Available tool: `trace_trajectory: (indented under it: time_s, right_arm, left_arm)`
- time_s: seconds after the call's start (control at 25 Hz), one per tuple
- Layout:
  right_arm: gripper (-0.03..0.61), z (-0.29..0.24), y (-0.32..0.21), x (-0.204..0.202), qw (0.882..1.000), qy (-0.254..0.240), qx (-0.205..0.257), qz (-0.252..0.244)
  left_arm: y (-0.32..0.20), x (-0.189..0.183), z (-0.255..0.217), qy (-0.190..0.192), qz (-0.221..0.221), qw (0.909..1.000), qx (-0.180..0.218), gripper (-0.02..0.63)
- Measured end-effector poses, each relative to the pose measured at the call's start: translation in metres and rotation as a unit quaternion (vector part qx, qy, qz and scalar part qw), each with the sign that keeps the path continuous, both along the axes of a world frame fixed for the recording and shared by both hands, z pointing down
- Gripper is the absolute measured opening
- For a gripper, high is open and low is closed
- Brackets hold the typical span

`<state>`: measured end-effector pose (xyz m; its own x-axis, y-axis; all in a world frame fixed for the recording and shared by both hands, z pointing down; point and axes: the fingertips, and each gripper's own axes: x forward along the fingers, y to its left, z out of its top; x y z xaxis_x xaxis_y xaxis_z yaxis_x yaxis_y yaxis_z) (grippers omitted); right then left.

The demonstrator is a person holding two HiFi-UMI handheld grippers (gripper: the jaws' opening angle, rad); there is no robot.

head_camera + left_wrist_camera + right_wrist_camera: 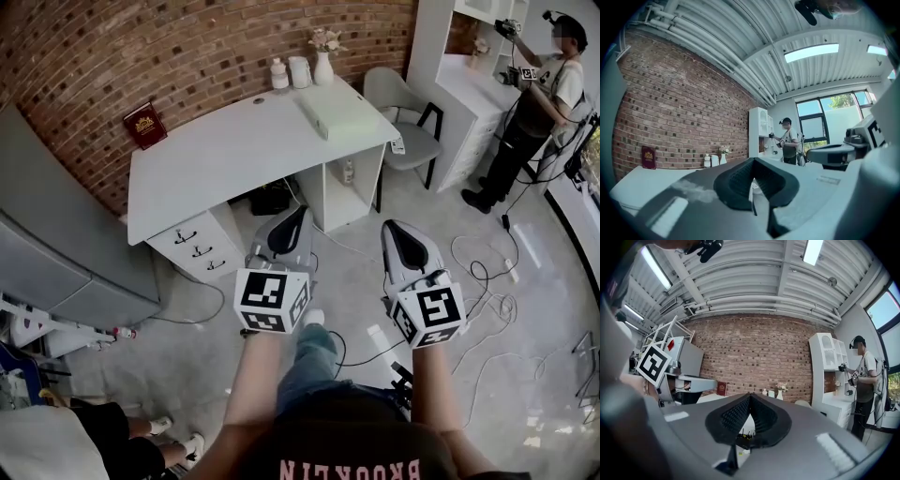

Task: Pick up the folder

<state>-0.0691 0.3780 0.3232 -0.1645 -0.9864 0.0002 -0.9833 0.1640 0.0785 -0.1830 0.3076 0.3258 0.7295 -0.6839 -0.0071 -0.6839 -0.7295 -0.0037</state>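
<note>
A flat pale folder (339,112) lies on the right part of the white desk (225,155), near its far right corner. Both grippers hover side by side over the floor in front of the desk, pointing level toward it and well short of the folder. My left gripper (298,214) has its jaws closed together with nothing between them, as the left gripper view confirms (752,161). My right gripper (394,228) is likewise shut and empty (750,397). I cannot make out the folder in either gripper view.
A red book (144,125) leans on the brick wall at the desk's left; bottles and a vase (322,67) stand at the back. Drawers (197,248) sit under the desk, a grey chair (405,122) to its right. Cables (487,281) cross the floor. A person (544,84) stands far right.
</note>
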Motion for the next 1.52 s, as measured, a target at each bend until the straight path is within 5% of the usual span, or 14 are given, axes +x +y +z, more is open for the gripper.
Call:
trace_trajectory:
  time_s: [0.68, 1.16, 1.52]
  right_arm:
    - [0.002, -0.01, -0.236, 0.038, 0.999, -0.016, 0.008, 0.04]
    - [0.034, -0.003, -0.303, 0.053, 0.998, -0.059, 0.012, 0.031]
    - [-0.009, 0.011, -0.362, 0.09, 0.999, -0.024, 0.01, 0.022]
  left_arm:
    - [-0.244, 0.046, -0.006, 0.004, 0.055, 0.9985, -0.008, -0.002]
    - [-0.316, 0.053, 0.019, 0.019, 0.069, 0.9965, -0.044, -0.002]
    - [-0.371, 0.09, 0.05, 0.014, 0.057, 0.9952, -0.079, -0.002]
